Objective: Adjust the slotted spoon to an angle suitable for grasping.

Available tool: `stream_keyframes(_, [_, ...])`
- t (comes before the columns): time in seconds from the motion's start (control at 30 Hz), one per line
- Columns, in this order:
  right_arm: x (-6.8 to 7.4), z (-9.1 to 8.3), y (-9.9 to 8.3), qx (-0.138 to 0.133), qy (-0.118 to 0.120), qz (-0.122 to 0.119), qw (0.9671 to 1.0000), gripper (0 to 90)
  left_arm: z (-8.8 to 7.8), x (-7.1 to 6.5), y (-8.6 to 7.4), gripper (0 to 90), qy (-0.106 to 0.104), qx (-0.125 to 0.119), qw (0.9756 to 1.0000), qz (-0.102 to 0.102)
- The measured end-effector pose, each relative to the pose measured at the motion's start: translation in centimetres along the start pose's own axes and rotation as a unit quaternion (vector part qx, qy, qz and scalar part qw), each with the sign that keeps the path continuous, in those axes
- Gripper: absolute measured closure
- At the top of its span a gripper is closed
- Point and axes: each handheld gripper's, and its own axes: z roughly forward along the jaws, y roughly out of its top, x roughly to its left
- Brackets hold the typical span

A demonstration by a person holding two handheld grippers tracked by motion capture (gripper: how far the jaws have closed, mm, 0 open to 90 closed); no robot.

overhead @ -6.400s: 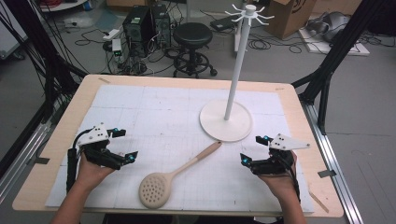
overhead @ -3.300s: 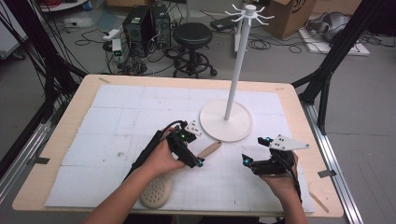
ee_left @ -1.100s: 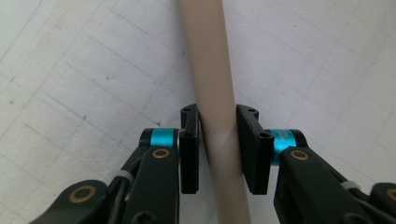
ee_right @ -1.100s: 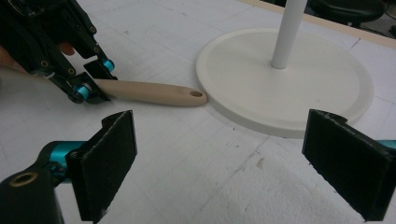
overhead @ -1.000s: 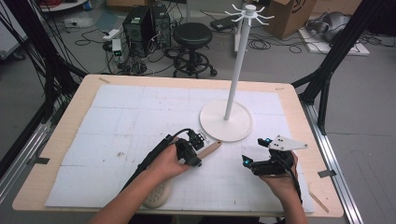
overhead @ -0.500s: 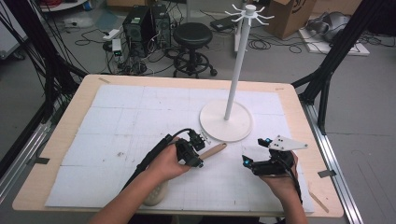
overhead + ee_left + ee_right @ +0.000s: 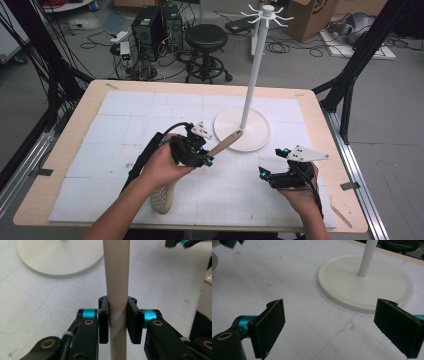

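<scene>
High view: the left tongs [image 7: 199, 156] are clamped on the handle of the slotted spoon [image 7: 165, 196], whose handle end points up toward the base of the white hook stand [image 7: 243, 131] while its perforated bowl hangs low by the tabletop [image 7: 60, 150]. The right tongs [image 7: 274, 167] rest apart, holding nothing, beside the stand's base.

Left gripper view: both pads [image 7: 103, 322] press the spoon's handle from either side, so the grasp looks done.

Right gripper view: the jaws stand wide over bare tabletop, the stand's base just ahead. Hanging the spoon on a hook up top seems to remain.
</scene>
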Motion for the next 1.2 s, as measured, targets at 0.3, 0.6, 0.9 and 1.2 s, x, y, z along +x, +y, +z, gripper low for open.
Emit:
stream_keyframes(0.3, [0.2,0.1,0.0,0.001,0.003,0.000,1.0000,9.2,-3.6,1.2,-0.1,74.7,-0.002,-0.059,0.9982,0.004])
stream_keyframes(0.6, [0.2,0.1,0.1,0.000,0.004,-0.001,1.0000,9.2,-5.1,1.3,0.2,74.7,-0.001,-0.085,0.9958,0.033])
stream_keyframes(0.9, [0.3,0.2,0.1,0.001,0.005,-0.003,1.0000,9.2,-5.9,1.3,0.6,74.7,-0.007,-0.091,0.9938,0.062])
stream_keyframes(1.2, [0.3,0.1,0.1,-0.001,0.008,0.000,1.0000,9.2,-7.1,1.8,1.0,74.8,-0.006,-0.100,0.9918,0.080])
